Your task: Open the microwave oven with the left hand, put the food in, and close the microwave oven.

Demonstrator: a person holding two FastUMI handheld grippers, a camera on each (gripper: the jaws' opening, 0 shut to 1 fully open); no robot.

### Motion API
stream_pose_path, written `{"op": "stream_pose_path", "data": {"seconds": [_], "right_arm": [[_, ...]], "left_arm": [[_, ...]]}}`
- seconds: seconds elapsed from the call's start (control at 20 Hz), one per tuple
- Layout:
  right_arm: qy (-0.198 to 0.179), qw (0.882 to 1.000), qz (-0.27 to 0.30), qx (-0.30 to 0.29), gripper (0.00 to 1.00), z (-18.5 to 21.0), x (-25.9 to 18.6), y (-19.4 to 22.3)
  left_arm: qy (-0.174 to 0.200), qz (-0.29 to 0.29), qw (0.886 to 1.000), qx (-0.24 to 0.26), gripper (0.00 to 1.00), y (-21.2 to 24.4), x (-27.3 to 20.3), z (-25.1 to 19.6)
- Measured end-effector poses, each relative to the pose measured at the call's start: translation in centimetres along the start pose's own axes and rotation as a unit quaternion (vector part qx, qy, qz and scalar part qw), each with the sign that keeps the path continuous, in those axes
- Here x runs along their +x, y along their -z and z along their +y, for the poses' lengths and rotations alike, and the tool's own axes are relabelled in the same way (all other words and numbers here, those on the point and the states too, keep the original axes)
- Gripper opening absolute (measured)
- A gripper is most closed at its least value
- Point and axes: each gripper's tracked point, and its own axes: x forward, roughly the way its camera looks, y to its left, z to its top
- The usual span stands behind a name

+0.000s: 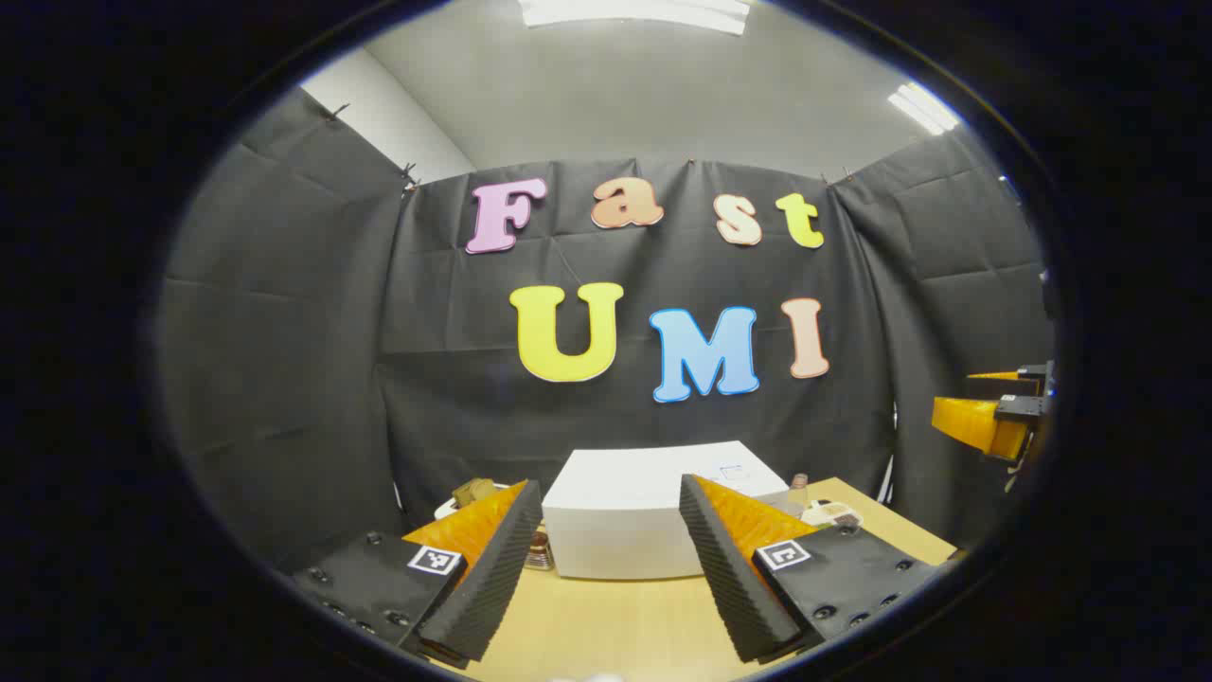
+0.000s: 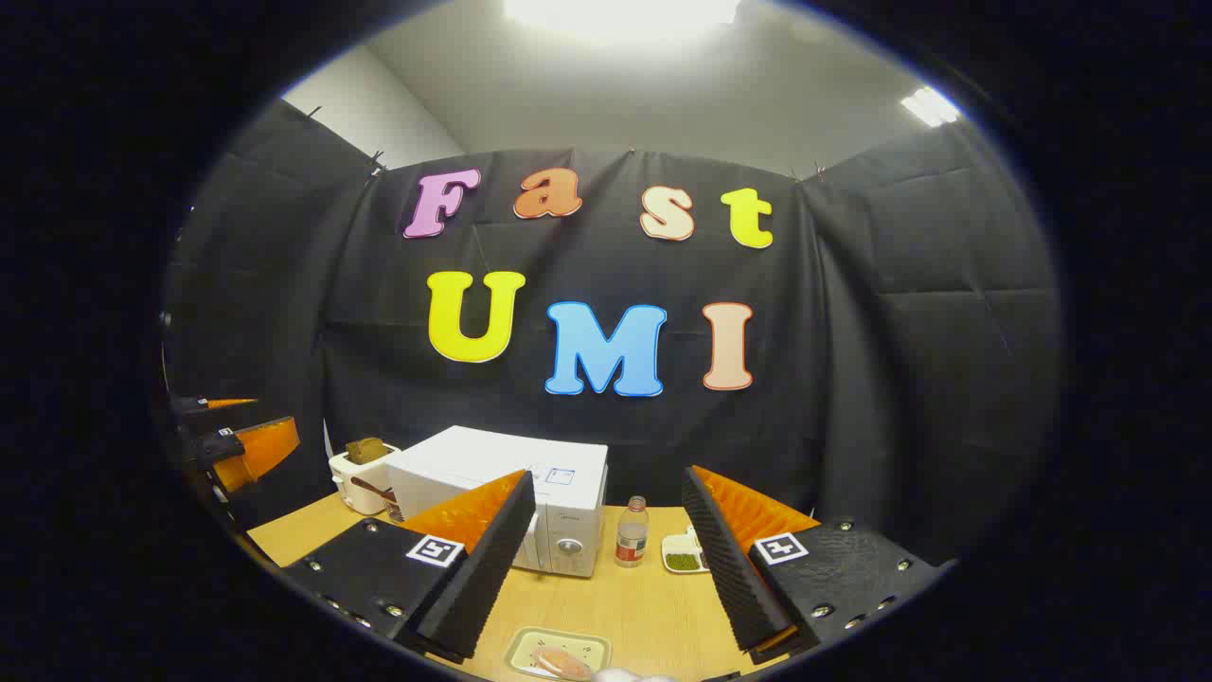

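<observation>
White boxy microwave oven [image 2: 511, 497] with door shut stands at the rear of the wooden bench [image 2: 644, 606], its long axis across the bench, front facing forward. Food [image 2: 561, 661] lies on a tray [image 2: 519, 652] nearer. Left tool [image 1: 606, 568] and right tool [image 2: 606, 568] both spread apart, empty.

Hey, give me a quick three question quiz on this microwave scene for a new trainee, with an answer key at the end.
1. True or false: the microwave door is already open.
2. What stands just right of the microwave in the right gripper view: A) a small bottle, B) a kettle, C) a mug?
3. Fill in: the food lies on a ____ near the table's front edge.

Key: 1. False, it looks closed. 2. A. 3. Tray. Both the left gripper and the right gripper are open and hold nothing.
</observation>
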Motion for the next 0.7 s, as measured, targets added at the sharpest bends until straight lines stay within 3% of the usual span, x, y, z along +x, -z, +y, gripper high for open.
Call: {"op": "stream_pose_path", "data": {"seconds": [0.7], "right_arm": [[-0.007, 1.000, 0.006, 0.007, 0.96, 0.1, 1.4, 0.3]], "left_arm": [[-0.003, 0.006, 1.000, 0.013, 0.97, 0.3, 0.5, 0.1]]}}
